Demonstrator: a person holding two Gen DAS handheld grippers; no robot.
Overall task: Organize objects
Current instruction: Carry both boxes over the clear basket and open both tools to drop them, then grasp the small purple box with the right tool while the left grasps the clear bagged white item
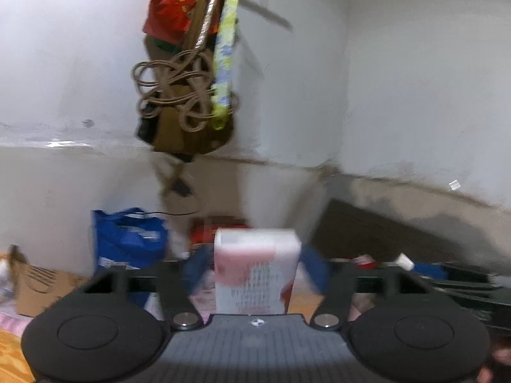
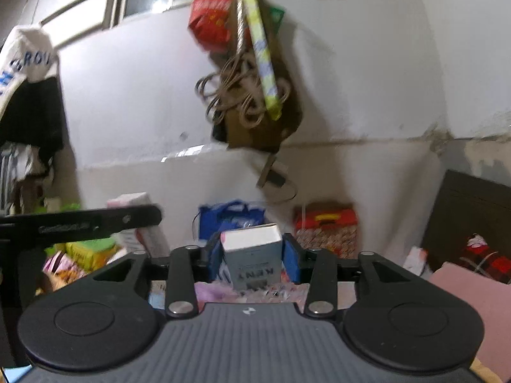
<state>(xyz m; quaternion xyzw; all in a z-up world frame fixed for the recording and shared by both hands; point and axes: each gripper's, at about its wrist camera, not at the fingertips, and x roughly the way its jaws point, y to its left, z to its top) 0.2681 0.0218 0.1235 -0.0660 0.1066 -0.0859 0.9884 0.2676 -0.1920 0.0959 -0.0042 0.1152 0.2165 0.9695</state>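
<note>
My left gripper [image 1: 257,263] is shut on a pink and white box [image 1: 255,271], held upright in the air between its blue pads. My right gripper [image 2: 252,252] is shut on a small grey and white box [image 2: 254,257] with printed letters, also held up. The left gripper's arm [image 2: 83,221] shows as a black bar at the left of the right wrist view, with the pink box's edge [image 2: 129,199] behind it. Both views are blurred.
A blue bag [image 1: 127,239] [image 2: 231,218] and a red patterned box [image 2: 325,226] stand by the white wall. A brown bag with cords [image 1: 188,102] hangs from the wall. Cardboard box [image 1: 38,287] at left; dark board [image 2: 469,217], pink cloth [image 2: 472,287] at right; yellow-green packages [image 2: 89,252].
</note>
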